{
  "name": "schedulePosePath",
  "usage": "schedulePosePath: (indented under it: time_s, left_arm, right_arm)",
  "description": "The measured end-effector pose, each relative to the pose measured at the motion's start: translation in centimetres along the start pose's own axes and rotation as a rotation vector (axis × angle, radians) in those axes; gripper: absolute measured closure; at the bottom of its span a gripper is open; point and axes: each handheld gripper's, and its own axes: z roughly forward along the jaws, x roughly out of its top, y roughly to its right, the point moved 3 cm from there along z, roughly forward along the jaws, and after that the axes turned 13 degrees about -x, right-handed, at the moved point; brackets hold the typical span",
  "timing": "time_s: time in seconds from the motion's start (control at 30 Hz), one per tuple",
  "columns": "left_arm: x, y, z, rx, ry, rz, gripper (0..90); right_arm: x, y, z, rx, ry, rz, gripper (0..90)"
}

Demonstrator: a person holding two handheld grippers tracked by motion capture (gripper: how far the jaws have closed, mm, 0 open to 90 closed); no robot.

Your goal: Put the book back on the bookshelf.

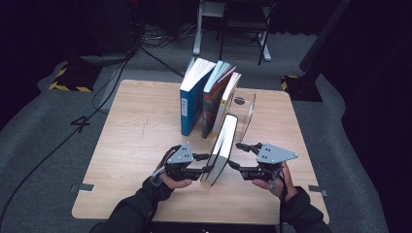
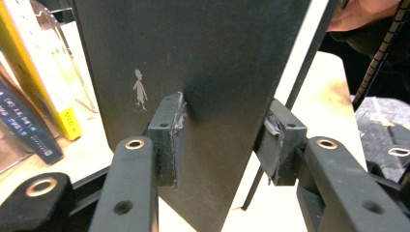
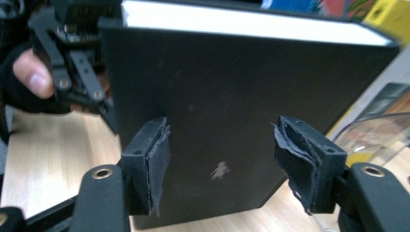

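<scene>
A black hardcover book [image 1: 224, 145] stands on edge on the wooden table [image 1: 136, 145], leaning slightly, its white page block facing up. My left gripper [image 1: 210, 162] is shut on the book's near end, and in the left gripper view its pads [image 2: 171, 140] press both sides of the black cover [image 2: 208, 58]. My right gripper [image 1: 235, 155] stands open just right of the book. In the right gripper view its jaws [image 3: 222, 159] are spread in front of the flat cover [image 3: 232, 82] without clamping it. The left gripper [image 3: 72, 72] and its hand appear at the upper left of that view.
Behind the black book, a blue book [image 1: 192, 99], a red-spined book [image 1: 214, 99] and a yellow-and-white book [image 1: 227, 97] lean together. A clear plastic bookend [image 1: 248, 109] stands to their right. Bare wood lies to the left. Cables and a chair frame sit beyond the table.
</scene>
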Motion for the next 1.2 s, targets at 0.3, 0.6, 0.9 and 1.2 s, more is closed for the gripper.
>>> schedulePosePath:
  time_s: [0.3, 0.6, 0.9, 1.2]
  left_arm:
    - [-0.6, 1.1, 0.4, 0.023, -0.076, 0.035, 46.2]
    - [-1.2, 2.1, 1.9, 0.092, -0.110, -0.019, 27.8]
    - [-1.5, 2.2, 3.2, 0.175, -0.076, -0.081, 20.3]
    - [-1.7, 1.3, 4.5, 0.304, 0.006, -0.145, 26.7]
  right_arm:
    - [-1.2, -0.9, 0.7, 0.021, -0.034, -0.032, 35.9]
    - [-1.8, -1.5, 1.5, 0.034, -0.049, -0.027, 35.6]
    - [-2.0, -1.7, 2.1, 0.036, -0.045, -0.006, 34.7]
    - [-1.9, -2.2, 2.7, 0.024, -0.039, 0.001, 33.7]
